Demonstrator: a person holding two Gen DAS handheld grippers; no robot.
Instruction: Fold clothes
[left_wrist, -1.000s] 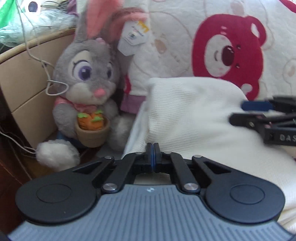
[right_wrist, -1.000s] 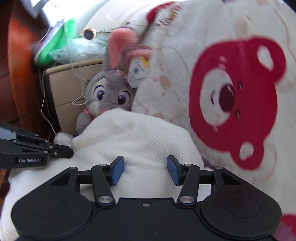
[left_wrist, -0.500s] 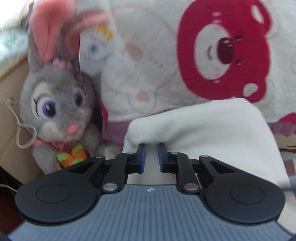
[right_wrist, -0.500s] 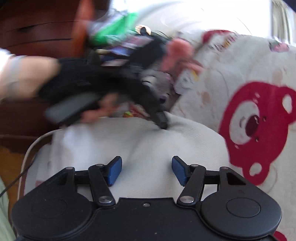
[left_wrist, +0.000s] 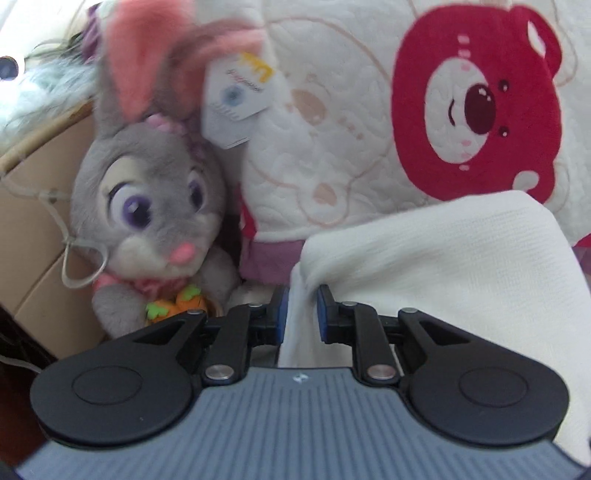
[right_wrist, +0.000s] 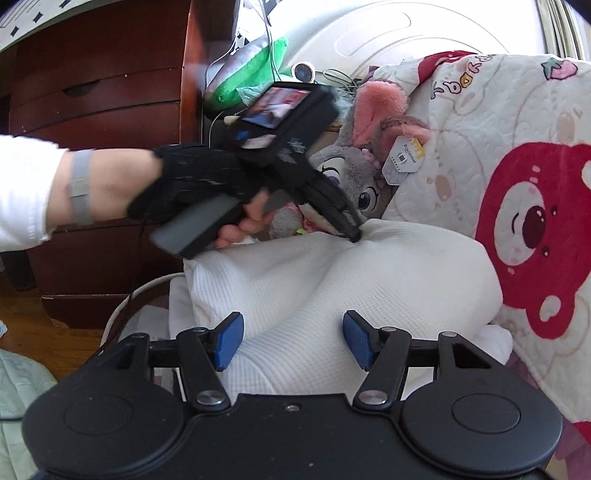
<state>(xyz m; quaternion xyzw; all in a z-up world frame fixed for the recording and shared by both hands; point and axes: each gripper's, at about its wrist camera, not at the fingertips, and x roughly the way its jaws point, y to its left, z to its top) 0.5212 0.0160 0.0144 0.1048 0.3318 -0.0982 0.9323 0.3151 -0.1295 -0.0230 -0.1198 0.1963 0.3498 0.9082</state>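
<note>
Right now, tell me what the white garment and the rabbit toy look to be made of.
White garment: soft knit, probably cotton, matte; a fine waffle-like weave shows and it bunches into soft folds. Rabbit toy: synthetic plush, judging by its fuzzy grey pile and glossy eyes.

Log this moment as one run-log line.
task: fold clothes | left gripper: fingers pinching white garment edge | right gripper: open over garment, nothing gripped | stuffed rabbit: untouched

You get bright daylight from the top of both views, blown out on the white panel (right_wrist: 388, 29) upper right, soft shadows, motion blur on the plush rabbit (left_wrist: 147, 206) and gloved hand (right_wrist: 192, 184), fisheye bending at edges.
</note>
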